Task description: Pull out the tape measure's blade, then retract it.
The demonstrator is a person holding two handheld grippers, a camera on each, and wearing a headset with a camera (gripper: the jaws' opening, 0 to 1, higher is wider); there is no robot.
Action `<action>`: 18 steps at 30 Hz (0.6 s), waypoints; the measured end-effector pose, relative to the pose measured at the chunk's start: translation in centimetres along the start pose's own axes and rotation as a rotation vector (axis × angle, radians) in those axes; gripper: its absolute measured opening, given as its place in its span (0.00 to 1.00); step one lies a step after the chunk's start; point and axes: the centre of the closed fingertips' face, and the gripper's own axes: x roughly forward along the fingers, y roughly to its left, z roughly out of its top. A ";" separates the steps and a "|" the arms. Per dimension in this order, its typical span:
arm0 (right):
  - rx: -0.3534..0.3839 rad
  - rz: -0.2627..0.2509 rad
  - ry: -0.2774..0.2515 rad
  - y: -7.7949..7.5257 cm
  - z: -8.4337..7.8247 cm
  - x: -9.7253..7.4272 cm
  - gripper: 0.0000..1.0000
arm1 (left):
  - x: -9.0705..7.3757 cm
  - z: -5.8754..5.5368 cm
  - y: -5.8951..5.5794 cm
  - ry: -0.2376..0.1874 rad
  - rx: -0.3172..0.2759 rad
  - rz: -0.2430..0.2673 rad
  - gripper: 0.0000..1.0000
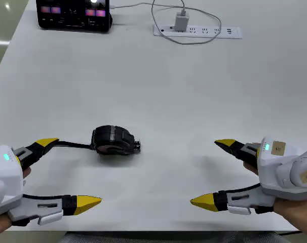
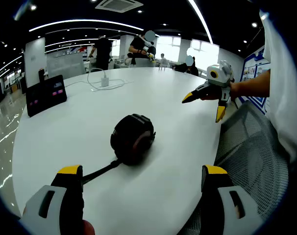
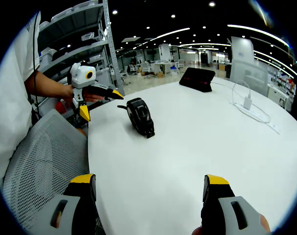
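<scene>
On the white table (image 1: 194, 91), the black tape measure (image 1: 114, 140) lay on its side at about 8 o'clock from the centre of the head view. No blade length was drawn out. A small end tab sat at the case's 3 o'clock side. A black wrist strap (image 1: 75, 145) ran from the case toward 9 o'clock and ended at the upper jaw tip of the left gripper (image 1: 76, 171). Contact between strap and tip could not be confirmed.

The left gripper was held at 7 o'clock in the head view. Its yellow-tipped jaws were spread wide and grasped nothing. In the left gripper view, the tape measure lay ahead of the jaws, between their lines, with the strap trailing toward the left-hand jaw.

The right gripper (image 1: 204, 172) was held at 5 o'clock in the head view, well apart from the tape measure. Its jaws were likewise released and empty, with bare table between them.

At 12 to 1 o'clock on the far table edge lay a white power strip (image 1: 199, 31) with a white charger (image 1: 182, 22) plugged in and a looped cable (image 1: 161, 23). A black device with a lit screen (image 1: 75, 14) stood at 11 o'clock.
</scene>
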 end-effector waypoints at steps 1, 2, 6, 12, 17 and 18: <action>-0.001 0.001 -0.001 0.0 0.0 0.0 0.90 | 0.0 0.0 0.0 -0.001 0.002 0.002 0.99; -0.001 0.000 -0.002 0.0 0.1 0.0 0.90 | 0.0 0.0 0.0 0.000 0.000 0.002 0.99; 0.000 0.000 -0.004 0.0 0.0 0.1 0.90 | 0.0 -0.1 -0.1 0.003 0.001 0.001 0.99; -0.004 0.005 0.000 0.0 -0.2 0.2 0.90 | 0.0 -0.2 0.0 0.000 -0.007 0.003 0.99; -0.006 0.009 -0.001 0.0 -0.2 0.4 0.90 | -0.1 -0.2 0.1 -0.001 -0.013 0.006 0.99; -0.007 0.009 -0.002 0.0 -0.1 0.5 0.90 | -0.1 -0.2 0.1 -0.001 -0.013 0.005 0.99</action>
